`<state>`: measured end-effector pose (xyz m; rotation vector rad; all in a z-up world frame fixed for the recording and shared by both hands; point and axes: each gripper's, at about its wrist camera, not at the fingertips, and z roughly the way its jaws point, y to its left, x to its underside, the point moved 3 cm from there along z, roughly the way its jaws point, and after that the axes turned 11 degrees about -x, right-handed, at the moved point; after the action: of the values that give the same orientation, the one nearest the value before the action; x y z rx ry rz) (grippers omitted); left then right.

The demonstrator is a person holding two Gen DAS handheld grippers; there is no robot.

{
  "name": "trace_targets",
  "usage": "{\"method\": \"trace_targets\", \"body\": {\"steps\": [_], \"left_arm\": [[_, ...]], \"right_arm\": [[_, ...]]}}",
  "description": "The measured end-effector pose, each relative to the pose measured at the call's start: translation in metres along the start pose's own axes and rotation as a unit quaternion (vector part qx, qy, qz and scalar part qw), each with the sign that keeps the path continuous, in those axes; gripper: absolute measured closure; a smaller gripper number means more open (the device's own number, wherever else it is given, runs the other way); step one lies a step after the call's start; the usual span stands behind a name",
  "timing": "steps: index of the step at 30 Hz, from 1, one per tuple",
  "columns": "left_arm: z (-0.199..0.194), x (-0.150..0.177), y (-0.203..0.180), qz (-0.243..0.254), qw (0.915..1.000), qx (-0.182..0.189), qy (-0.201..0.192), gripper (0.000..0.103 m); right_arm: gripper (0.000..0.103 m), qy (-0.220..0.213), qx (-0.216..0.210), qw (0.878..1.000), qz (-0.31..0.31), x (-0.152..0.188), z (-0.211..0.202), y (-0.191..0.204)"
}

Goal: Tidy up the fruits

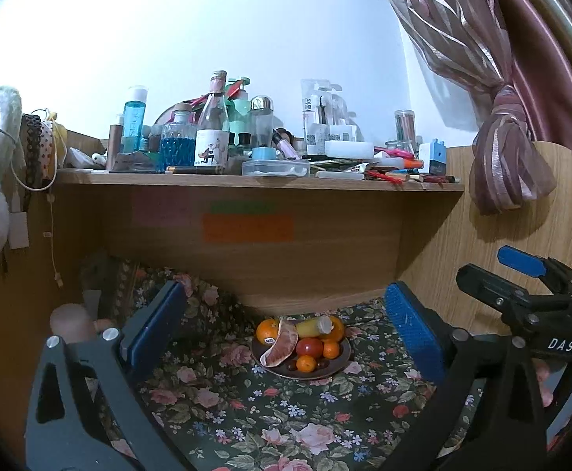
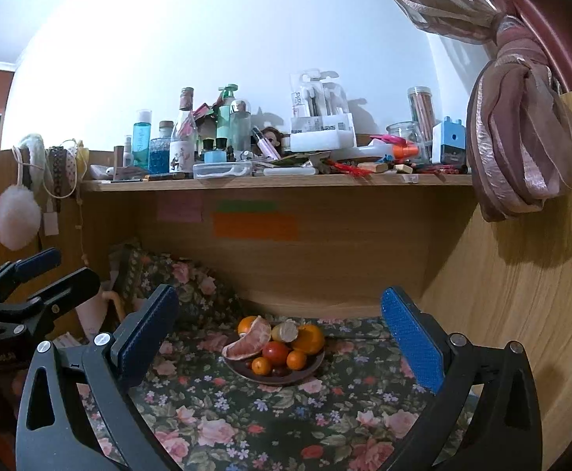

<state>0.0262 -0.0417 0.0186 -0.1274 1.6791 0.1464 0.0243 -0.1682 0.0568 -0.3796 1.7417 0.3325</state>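
A brown plate [image 1: 335,369] [image 2: 311,367] of fruit sits on a floral cloth at the back of the desk. It holds a peeled pomelo piece [image 1: 282,347] [image 2: 248,339], a large orange [image 1: 267,330] [image 2: 312,338], a red tomato [image 1: 309,346] [image 2: 275,352], small tangerines [image 1: 306,363] [image 2: 261,366] and a half-peeled banana [image 1: 317,325] [image 2: 284,331]. My left gripper [image 1: 286,329] is open and empty, well short of the plate. My right gripper [image 2: 282,333] is open and empty too, also short of it. Each gripper shows at the edge of the other's view.
The floral cloth [image 1: 270,412] [image 2: 270,412] covers the desk. A wooden shelf [image 1: 258,180] [image 2: 278,182] above is crowded with bottles and boxes. Wooden side panels close in left and right. A tied pink curtain [image 1: 505,149] [image 2: 521,133] hangs at the right.
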Motion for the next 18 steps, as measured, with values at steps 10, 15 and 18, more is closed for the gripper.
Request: {"method": "trace_targets", "body": {"steps": [10, 15, 18], "left_arm": [[0.0037, 0.0019, -0.0012, 0.002, 1.0, -0.002, 0.004, 0.0], [0.0048, 0.0022, -0.0009, 0.003, 1.0, -0.001, 0.004, 0.0], [0.0046, 0.0022, -0.0023, 0.004, 1.0, -0.002, 0.004, 0.0]], "right_arm": [[0.0, -0.006, 0.0, 1.0, 0.004, -0.0008, -0.0017, 0.0014], [0.0, -0.006, -0.001, 1.0, 0.005, -0.0011, -0.0016, 0.0007], [0.0, -0.009, 0.0, 1.0, 0.006, -0.0023, -0.0022, 0.0007]]}}
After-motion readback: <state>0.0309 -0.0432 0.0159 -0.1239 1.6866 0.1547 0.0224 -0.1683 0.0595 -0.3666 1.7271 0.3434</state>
